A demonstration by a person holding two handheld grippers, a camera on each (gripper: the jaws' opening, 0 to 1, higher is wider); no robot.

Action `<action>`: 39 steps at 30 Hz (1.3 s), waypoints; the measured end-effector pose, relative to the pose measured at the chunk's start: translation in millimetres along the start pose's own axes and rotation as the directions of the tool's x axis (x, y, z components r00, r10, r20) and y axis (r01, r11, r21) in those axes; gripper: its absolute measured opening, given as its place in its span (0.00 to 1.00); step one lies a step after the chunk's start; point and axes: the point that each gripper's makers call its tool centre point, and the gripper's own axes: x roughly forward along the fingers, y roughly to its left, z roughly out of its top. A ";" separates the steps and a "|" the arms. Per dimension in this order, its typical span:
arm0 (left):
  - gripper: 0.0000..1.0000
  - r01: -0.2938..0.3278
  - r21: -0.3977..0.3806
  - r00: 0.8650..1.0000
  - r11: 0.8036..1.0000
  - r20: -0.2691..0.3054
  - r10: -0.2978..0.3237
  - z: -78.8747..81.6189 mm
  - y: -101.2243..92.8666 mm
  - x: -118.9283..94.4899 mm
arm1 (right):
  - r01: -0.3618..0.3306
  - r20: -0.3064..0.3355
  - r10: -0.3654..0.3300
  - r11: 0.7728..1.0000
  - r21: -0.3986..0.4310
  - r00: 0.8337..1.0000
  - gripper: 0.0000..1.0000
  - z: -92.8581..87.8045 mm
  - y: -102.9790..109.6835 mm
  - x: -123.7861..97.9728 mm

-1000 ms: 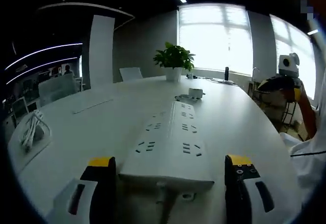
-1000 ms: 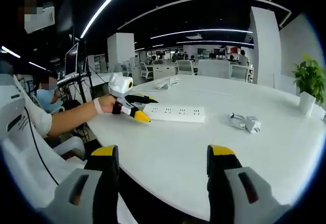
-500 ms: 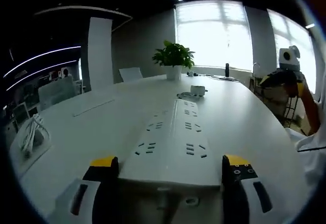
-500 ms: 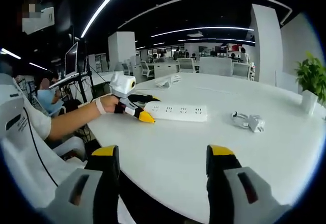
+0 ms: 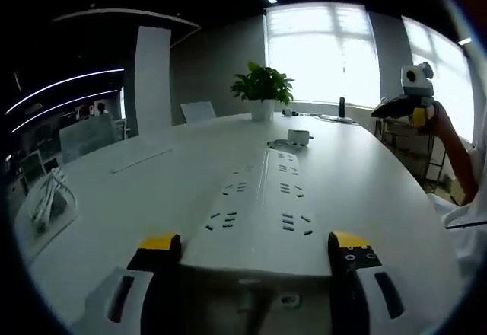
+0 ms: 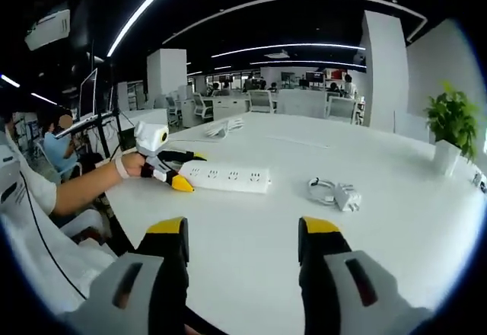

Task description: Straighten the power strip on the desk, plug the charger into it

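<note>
The power strip [image 5: 262, 213] lay flat on the white desk [image 5: 137, 198], its near end sitting between the spread jaws of the left gripper [image 5: 247, 253]; whether the yellow tips touched its sides could not be told from the left gripper view. In the right gripper view the same strip [image 6: 228, 177] ran across the desk [image 6: 396, 228] with the left gripper [image 6: 173, 173] at its left end, one yellow tip just beside the strip's corner, held by a person's hand [image 6: 131, 164].

The charger [image 6: 336, 194], white with its coiled cable, rested on the desk well apart from the strip, to its right in the right gripper view (in the left gripper view it showed small beyond the strip's far end [image 5: 295, 135]). Nothing lay between strip and charger.

The right gripper [image 6: 243, 237] hung above bare desk near the front edge, jaws spread with nothing between them; it also showed at the right of the left gripper view [image 5: 407, 106], raised off the desk.

Around: a potted plant [image 5: 261, 90] stood past the strip's far end, a bundle of white cables [image 5: 47, 196] lay near the left edge, and a dark bottle [image 5: 342, 110] stood by the bright windows. Office chairs [image 6: 259, 100] lined the far side. Broad bare surface lay open on both sides of the strip.
</note>
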 end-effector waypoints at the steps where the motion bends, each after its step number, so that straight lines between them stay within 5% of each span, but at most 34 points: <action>1: 0.80 0.000 0.000 1.000 1.000 0.001 0.000 0.2 -0.5 -0.6 | 0.017 -0.016 -0.018 1.000 -0.014 1.000 0.56 -0.5 -8.8 1.4; 14: 0.80 -0.005 -0.007 1.000 1.000 0.005 0.005 0.9 -0.8 -2.6 | 0.113 -0.197 -0.127 0.990 -0.083 0.972 0.48 -4.9 -114.0 55.3; 32: 0.80 -0.002 -0.015 1.000 1.000 0.004 0.002 1.3 0.7 -3.8 | 0.088 -0.339 -0.115 0.992 -0.091 0.934 0.47 -14.0 -147.2 111.0; 39: 0.80 -0.001 -0.019 1.000 1.000 0.004 0.001 1.4 0.6 -4.0 | 0.083 -0.420 -0.130 0.988 -0.127 0.898 0.48 -20.0 -163.5 122.5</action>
